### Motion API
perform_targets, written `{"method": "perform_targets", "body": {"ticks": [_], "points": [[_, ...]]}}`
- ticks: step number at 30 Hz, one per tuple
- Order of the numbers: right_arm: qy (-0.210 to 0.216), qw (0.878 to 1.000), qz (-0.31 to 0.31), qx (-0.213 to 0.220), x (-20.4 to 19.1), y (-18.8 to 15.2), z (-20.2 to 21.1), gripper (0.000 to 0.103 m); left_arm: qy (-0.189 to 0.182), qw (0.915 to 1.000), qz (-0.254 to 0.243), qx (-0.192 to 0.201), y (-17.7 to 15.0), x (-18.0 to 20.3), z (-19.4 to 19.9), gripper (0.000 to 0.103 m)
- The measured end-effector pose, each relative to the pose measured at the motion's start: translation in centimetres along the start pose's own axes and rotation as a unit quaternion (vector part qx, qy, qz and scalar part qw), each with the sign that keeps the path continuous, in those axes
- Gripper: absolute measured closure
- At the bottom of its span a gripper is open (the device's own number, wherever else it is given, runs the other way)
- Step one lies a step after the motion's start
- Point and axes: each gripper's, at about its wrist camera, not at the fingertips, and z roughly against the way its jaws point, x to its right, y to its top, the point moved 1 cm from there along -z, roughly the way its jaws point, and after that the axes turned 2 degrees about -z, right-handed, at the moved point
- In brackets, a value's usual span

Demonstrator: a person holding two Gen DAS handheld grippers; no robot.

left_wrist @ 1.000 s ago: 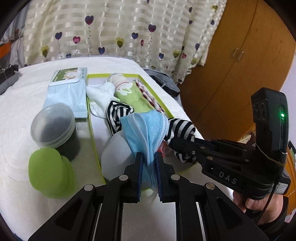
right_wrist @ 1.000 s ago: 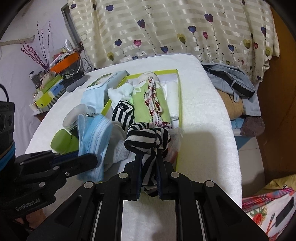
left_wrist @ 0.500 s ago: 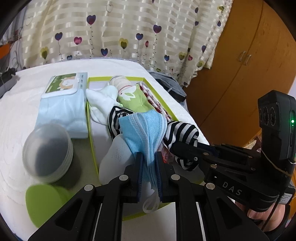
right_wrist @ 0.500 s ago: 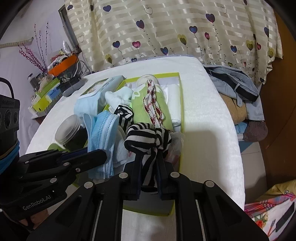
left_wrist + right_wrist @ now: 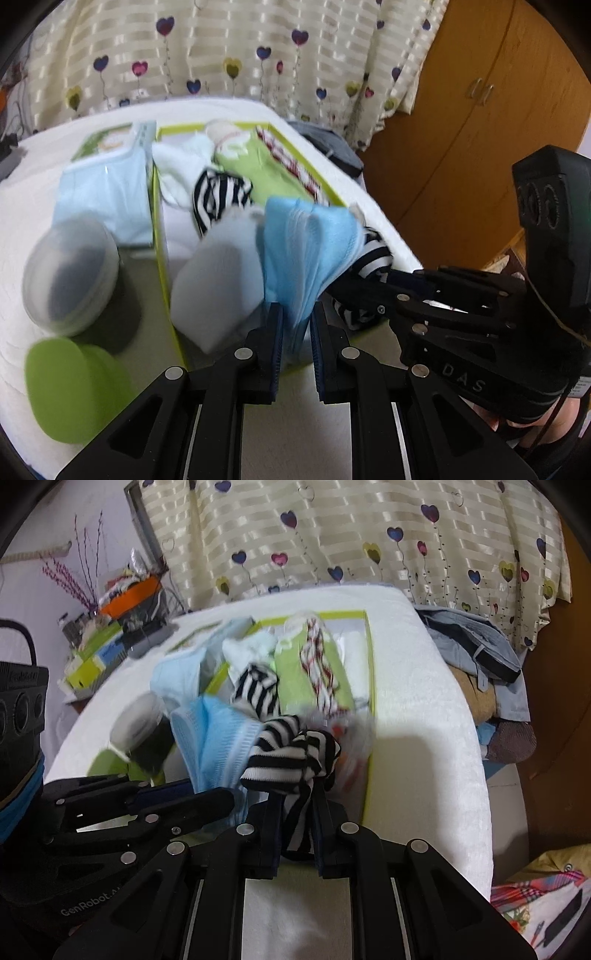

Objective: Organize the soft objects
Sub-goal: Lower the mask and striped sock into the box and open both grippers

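My left gripper (image 5: pixel 296 318) is shut on a blue face mask (image 5: pixel 308 247) and holds it above the near end of a green-rimmed tray (image 5: pixel 159 225). My right gripper (image 5: pixel 297 805) is shut on a black-and-white striped sock (image 5: pixel 291 753), close beside the mask (image 5: pixel 218 738). In the tray lie another striped sock (image 5: pixel 218 195), a white sock (image 5: pixel 218 288), a light green sock (image 5: pixel 258 173) and a red-patterned sock (image 5: pixel 317 661). The right gripper also shows in the left wrist view (image 5: pixel 354 284).
A round lidded jar (image 5: pixel 70 277) and green discs (image 5: pixel 70 391) stand left of the tray on the white bed. A pale blue wipes pack (image 5: pixel 107 184) lies behind them. Clothes (image 5: pixel 476 657) are piled right of the bed. A wooden cupboard (image 5: pixel 480 129) stands at the right.
Both grippers have moved forward over the tray's near end with their items still held. The mask and the striped sock are now closer together. The view is blurred from motion.
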Motion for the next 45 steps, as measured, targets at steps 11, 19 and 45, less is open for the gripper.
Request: {"method": "perform_targets", "body": {"ticks": [11,19,45], "points": [[-0.023,0.999,0.029,-0.022,-0.5,-1.4,0.2,0.079,-0.007,1.0000,0.005,-0.005,-1.4,0.0,0.5,0.080],[-0.022,0.999,0.042,-0.026,-1.1,-2.4,2.1,0.064,-0.019,0.9997,-0.001,0.016,-2.1,0.5,2.9,0.067],[-0.005,1.000,0.011,0.028,-1.0,-1.8,3.2,0.073,0.034,0.9985,0.013,0.041,-2.3,-0.4,4.6,0.064]]}}
